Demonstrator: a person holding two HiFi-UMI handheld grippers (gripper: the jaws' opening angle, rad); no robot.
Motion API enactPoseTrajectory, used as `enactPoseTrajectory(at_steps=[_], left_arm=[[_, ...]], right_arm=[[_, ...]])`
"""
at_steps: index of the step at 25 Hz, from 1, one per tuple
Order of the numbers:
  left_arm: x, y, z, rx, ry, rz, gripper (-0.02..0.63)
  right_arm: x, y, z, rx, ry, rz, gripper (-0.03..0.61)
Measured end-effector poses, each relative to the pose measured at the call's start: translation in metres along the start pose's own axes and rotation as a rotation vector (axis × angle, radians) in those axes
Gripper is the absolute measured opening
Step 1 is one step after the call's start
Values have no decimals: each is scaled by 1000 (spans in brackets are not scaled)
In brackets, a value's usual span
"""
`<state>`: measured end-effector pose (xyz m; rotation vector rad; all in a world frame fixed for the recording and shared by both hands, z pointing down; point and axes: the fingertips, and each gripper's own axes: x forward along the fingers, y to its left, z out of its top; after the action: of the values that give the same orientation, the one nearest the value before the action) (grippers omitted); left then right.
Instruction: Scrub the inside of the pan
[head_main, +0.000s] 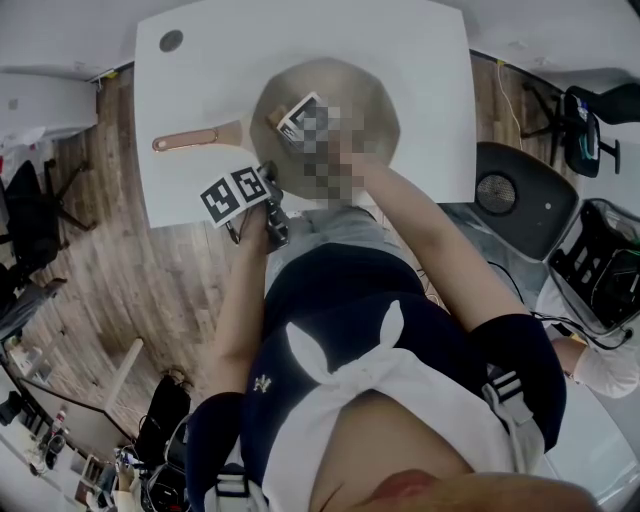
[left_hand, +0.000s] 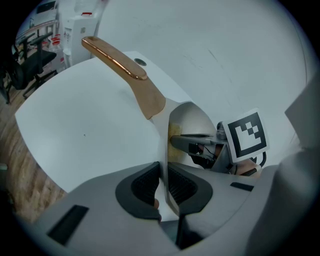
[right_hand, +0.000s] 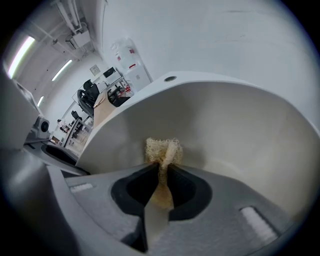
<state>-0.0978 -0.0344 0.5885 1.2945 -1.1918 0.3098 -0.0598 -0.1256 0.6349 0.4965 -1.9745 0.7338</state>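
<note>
The scrubbing step is in hand: the left claw (left_hand: 163, 183) pinches the pan (left_hand: 192, 117) rim, the right claw (right_hand: 162, 177) pinches a sponge (right_hand: 161, 149) against the inner wall, so next it should rub with pressure.

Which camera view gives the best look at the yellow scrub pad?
The right gripper view: the scrub pad sits in the centre, pinched in the right gripper inside the pan. The left gripper view shows only a yellowish bit of it past the rim; the head view hides it.
</note>
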Motion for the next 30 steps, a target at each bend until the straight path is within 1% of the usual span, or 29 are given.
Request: enactPoseTrajectory(at_steps=[3,9,23,30], left_arm=[[-4,3,-2,2,-1,-1,40],[0,5,5,-2,-4,6,40],[-1,7,3,-10,-8,-1,40],[2,4,1,-14,-8,-4,40]], right_arm=[[-1,-2,2,43,-18,-18,55],[1,-24,11,136,-41,-55,55],[-5,-46,11,249,-70,-93,55],[-9,-61,7,277,-67,-101,55]])
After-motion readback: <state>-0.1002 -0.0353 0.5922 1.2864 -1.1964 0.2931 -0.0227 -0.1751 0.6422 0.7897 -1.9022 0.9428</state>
